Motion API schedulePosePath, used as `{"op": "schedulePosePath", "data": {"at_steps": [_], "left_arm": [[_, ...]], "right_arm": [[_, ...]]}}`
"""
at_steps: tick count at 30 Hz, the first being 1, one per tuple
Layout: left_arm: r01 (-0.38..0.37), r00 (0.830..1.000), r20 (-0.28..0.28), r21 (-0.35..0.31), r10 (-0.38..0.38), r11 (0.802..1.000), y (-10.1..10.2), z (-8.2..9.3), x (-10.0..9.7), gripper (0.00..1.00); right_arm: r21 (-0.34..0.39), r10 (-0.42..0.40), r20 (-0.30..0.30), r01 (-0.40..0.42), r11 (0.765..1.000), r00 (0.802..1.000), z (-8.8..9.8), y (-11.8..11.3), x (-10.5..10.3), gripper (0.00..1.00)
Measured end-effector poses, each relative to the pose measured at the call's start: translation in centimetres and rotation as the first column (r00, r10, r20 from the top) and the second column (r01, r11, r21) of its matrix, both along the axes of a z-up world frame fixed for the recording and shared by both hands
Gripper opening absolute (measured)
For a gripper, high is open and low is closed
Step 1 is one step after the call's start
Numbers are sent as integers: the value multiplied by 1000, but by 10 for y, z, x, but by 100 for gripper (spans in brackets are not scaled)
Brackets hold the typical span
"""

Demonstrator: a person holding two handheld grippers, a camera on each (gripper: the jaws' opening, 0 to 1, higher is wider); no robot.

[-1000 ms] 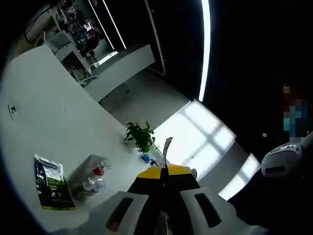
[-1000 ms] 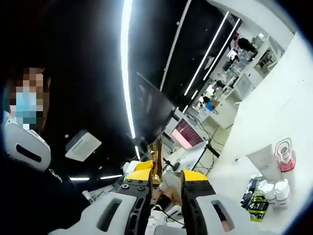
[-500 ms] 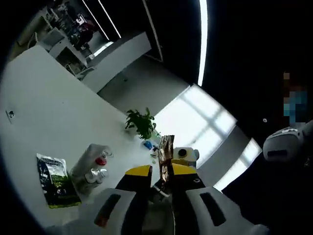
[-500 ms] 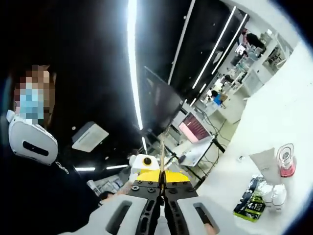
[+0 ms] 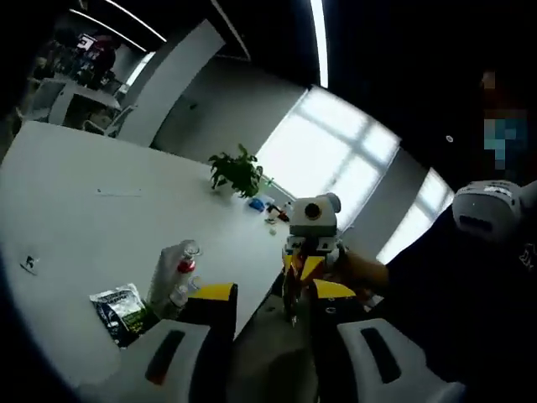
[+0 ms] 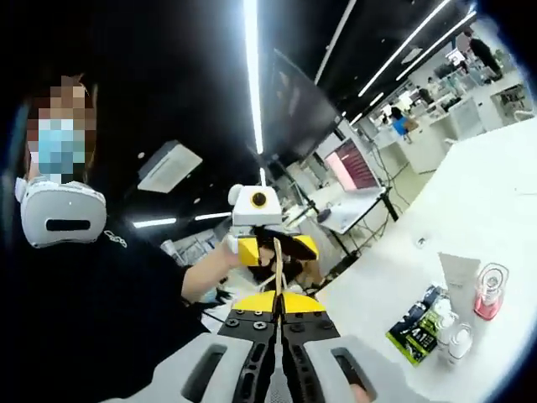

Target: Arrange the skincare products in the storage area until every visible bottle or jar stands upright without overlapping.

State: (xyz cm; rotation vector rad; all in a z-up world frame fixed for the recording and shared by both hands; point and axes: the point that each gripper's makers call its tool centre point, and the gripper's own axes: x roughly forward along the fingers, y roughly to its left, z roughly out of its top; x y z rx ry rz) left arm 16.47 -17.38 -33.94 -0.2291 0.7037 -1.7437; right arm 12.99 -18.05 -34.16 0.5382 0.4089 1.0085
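White bench (image 5: 101,218) carries the skincare bottles (image 5: 174,277) beside a green sachet (image 5: 122,306), well away from both tools. I see my left gripper (image 5: 260,298) with fingers spread, empty; my right gripper (image 6: 278,304) has fingers pressed together, empty.

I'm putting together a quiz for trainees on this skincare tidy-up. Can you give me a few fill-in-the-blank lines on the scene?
The left gripper has its fingers ___.
The right gripper has its fingers ___.
The sachet lying on the table is ___ in colour.
A potted ___ stands near the table's far edge.
Missing words: open; shut; green; plant.
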Motion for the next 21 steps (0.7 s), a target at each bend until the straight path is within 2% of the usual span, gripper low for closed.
{"op": "schedulePosePath", "data": {"at_steps": [7, 8, 9, 10, 11, 13, 16, 17, 19, 20, 21], "left_arm": [[106, 994, 22, 44, -107, 993, -5, -7, -20, 24], [117, 993, 26, 51, -119, 992, -6, -8, -23, 21], [115, 993, 31, 52, -117, 992, -7, -8, -23, 9], [141, 989, 40, 36, -142, 989, -6, -7, -26, 5], [120, 992, 19, 50, -121, 991, -8, -8, -25, 4], [93, 996, 10, 37, -94, 995, -10, -7, -21, 3], [21, 996, -87, 16, -20, 1000, -15, -4, -11, 3], [-1, 996, -93, -10, 0, 1000, -16, -1, -7, 3], [-78, 989, -134, -62, 69, 995, -19, 10, 8, 3], [-130, 980, -161, -102, 112, 986, -19, 19, 18, 3], [-163, 973, -183, -134, 137, 977, -19, 26, 25, 3]], "right_arm": [[-33, 63, -28, -64, 997, 998, -9, 7, -7, 0], [-38, 65, -27, -66, 997, 998, -10, 7, -8, 0], [-46, 69, -28, -70, 996, 997, -11, 7, -8, 0], [-55, 62, -33, -64, 996, 998, -13, 6, -7, 0], [-59, 61, -32, -63, 996, 998, -14, 5, -6, 0], [-60, 35, 3, -35, 998, 999, -11, 2, -3, 0], [-64, -22, 105, 29, 998, 994, -3, -5, 6, 0], [-28, -28, 147, 32, 999, 989, 6, -5, 6, 7], [33, -71, 102, 68, 997, 992, 12, -8, 10, 29], [45, -90, 87, 86, 995, 992, 12, -10, 12, 47], [38, -109, 87, 106, 994, 990, 9, -11, 15, 55]]}}
